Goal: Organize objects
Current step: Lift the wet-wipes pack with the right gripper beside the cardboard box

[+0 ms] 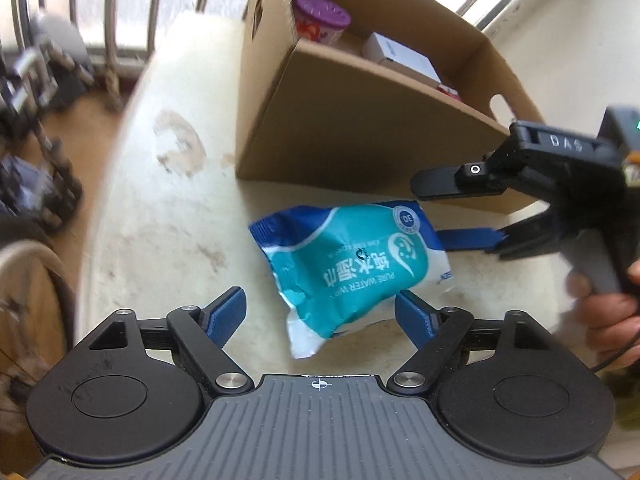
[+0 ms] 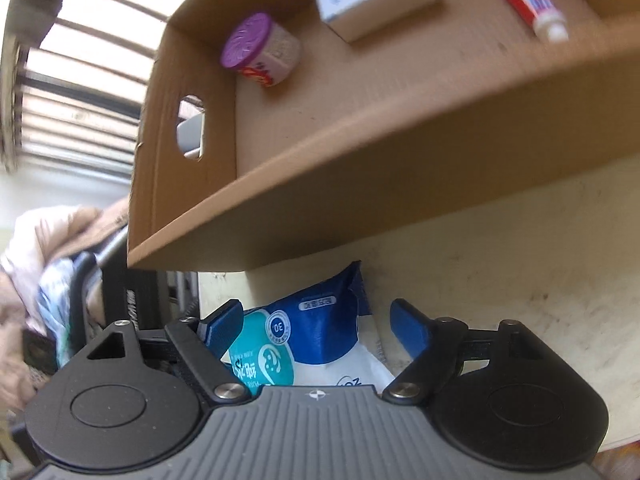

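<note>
I see wipes pack (image 1: pixel 344 268) flat on table (image 1: pixel 160 208) | between left gripper (image 1: pixel 320 316) and right gripper (image 2: pixel 316 324) | both jaws apart, nothing clamped

A pale, stained worktop (image 1: pixel 168 208) fills the middle. Behind it, window bars (image 1: pixel 120 0) let in bright light. Dark blurred clutter (image 1: pixel 36 120) sits at left; crumpled cloth (image 2: pixel 36 248) lies beyond the worktop's edge.

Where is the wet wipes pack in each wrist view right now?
Left wrist: wet wipes pack lies centre frame on the table, ahead of the open jaws.
Right wrist: pack sits bottom centre, between the open jaws.
Shared landmark: cardboard box just behind it.
</note>
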Demonstrator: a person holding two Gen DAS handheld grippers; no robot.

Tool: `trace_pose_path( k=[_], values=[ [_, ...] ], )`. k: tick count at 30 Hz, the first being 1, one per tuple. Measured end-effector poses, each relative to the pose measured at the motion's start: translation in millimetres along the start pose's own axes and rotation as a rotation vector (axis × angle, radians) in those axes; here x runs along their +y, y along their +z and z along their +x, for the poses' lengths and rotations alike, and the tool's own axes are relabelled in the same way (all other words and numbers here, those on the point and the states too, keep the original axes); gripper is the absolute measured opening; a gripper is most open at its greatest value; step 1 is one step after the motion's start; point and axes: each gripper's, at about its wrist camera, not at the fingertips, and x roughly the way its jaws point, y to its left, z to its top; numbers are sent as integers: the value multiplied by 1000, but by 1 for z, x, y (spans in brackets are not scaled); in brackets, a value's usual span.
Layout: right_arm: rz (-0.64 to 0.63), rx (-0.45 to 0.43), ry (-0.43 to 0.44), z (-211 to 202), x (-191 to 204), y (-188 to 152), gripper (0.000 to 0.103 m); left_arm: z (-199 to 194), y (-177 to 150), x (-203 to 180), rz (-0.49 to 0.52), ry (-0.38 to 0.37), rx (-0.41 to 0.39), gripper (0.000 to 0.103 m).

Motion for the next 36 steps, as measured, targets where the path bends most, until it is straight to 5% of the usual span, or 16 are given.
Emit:
trace_pose_path(
  k=[5,12,25,36],
  values=[
    [78,39,67,15,-15,-1,83,11,2,10,-56,-82,32,82],
    [86,77,104,31,-18,-1,85,23,3,1,-41,-103,47,83],
    [-23,96,50,28,-2,-5,73,19,-3,-31,43,-26,22,77],
    [-103,127,27,23,5,-18,72,9,-17,-37,71,4,42,77]
  ],
)
